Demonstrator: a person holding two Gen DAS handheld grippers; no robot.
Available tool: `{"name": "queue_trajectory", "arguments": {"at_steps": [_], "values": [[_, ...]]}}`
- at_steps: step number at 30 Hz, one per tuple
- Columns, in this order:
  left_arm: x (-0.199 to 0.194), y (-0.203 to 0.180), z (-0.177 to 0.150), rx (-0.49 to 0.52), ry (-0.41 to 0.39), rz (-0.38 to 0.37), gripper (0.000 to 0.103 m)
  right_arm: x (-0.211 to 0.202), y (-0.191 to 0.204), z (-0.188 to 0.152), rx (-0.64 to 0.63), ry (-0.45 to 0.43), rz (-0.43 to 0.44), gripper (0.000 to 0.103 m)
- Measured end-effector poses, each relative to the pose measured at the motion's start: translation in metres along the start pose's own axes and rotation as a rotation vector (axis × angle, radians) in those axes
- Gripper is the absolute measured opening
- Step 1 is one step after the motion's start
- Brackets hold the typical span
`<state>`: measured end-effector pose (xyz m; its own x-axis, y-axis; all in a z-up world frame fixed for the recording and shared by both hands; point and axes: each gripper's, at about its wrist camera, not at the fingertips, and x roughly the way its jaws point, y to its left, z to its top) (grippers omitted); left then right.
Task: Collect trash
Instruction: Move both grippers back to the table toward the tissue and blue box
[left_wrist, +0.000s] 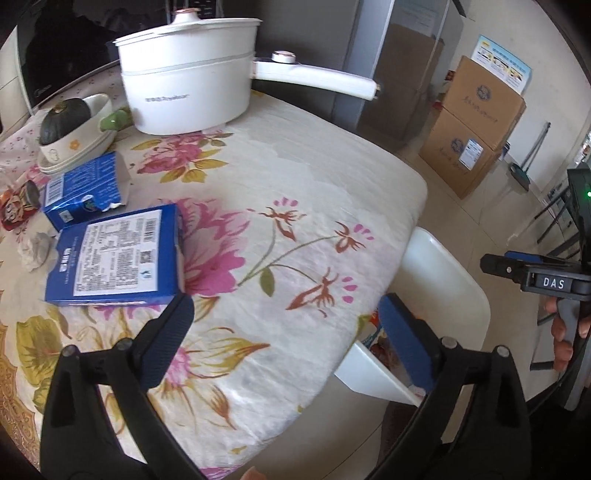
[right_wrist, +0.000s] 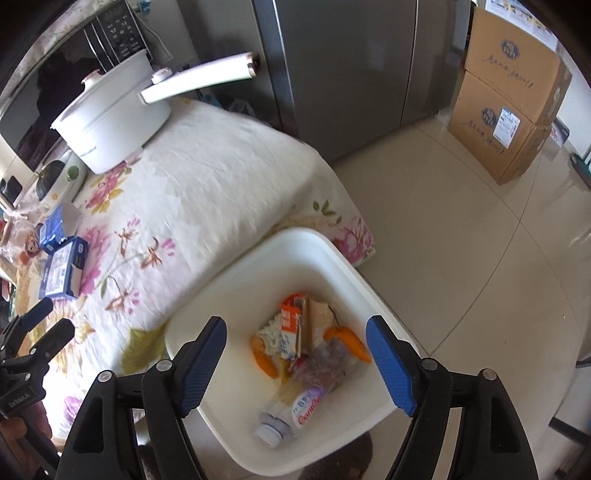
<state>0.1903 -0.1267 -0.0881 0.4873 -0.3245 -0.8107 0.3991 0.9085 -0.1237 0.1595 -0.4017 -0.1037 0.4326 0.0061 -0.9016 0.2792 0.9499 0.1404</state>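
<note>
My left gripper (left_wrist: 286, 343) hangs open over the flowered tablecloth (left_wrist: 303, 177), with nothing between its fingers. Left of it lie a blue box (left_wrist: 114, 254), a torn blue carton (left_wrist: 85, 192), a crumpled tissue (left_wrist: 37, 251) and a red snack packet (left_wrist: 14, 206). My right gripper (right_wrist: 297, 365) stands open above the white bin (right_wrist: 306, 236) beside the table, holding nothing. In the bin lie a plastic bottle (right_wrist: 291, 410), an orange-and-white carton (right_wrist: 291, 325), orange peel (right_wrist: 347, 339) and other scraps. The bin's rim (left_wrist: 454, 266) also shows in the left wrist view.
A white electric pot (left_wrist: 188, 85) with a long handle stands at the table's far side, next to stacked bowls holding a dark squash (left_wrist: 64, 120). Behind are a microwave (left_wrist: 55, 48) and a steel fridge (right_wrist: 343, 66). Cardboard boxes (right_wrist: 506, 110) stand on the tiled floor.
</note>
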Motion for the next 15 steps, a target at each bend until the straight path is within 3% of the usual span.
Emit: {"name": "queue_trajectory", "arguments": {"at_steps": [15], "values": [[-0.031, 0.110, -0.003, -0.195, -0.073, 0.144, 0.102, 0.002, 0.092, 0.025, -0.128, -0.055, 0.088, 0.084]]}}
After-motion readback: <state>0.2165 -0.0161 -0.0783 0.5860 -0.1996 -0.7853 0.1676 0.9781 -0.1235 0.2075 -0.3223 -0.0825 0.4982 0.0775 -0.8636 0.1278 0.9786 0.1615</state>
